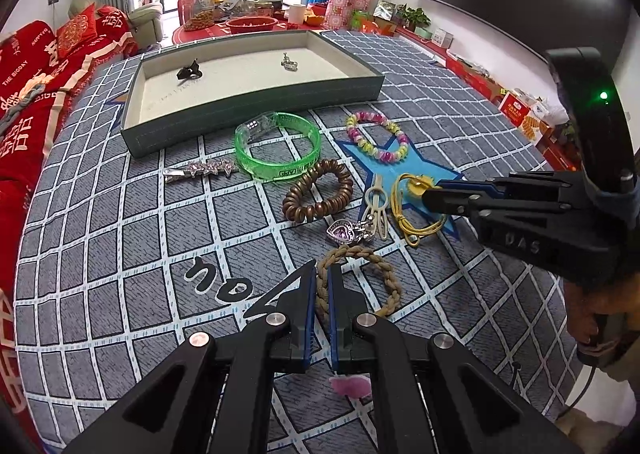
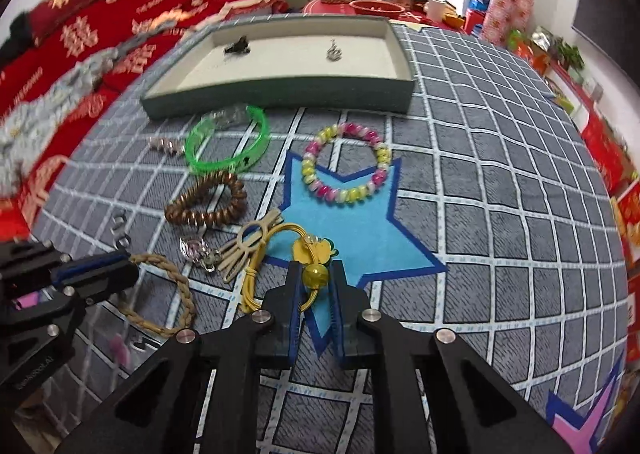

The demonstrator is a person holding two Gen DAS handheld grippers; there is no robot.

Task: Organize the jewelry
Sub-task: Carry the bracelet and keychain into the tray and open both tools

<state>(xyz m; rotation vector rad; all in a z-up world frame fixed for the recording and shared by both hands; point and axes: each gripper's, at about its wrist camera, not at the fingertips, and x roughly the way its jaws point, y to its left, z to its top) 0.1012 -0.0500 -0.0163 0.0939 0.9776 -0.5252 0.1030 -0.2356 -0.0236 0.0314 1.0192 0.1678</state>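
Note:
A grey-green tray with a cream floor stands at the far side and holds a black clip and a silver charm. My left gripper is shut on a tan braided bracelet, which lies on the cloth; it also shows in the right wrist view. My right gripper is closed on the yellow cord ornament at its yellow bead; the ornament also shows in the left wrist view.
On the checked cloth lie a green bangle, a brown coil tie, a pastel bead bracelet, a silver hair clip, a cream clip and a purple heart pendant. A red sofa stands left.

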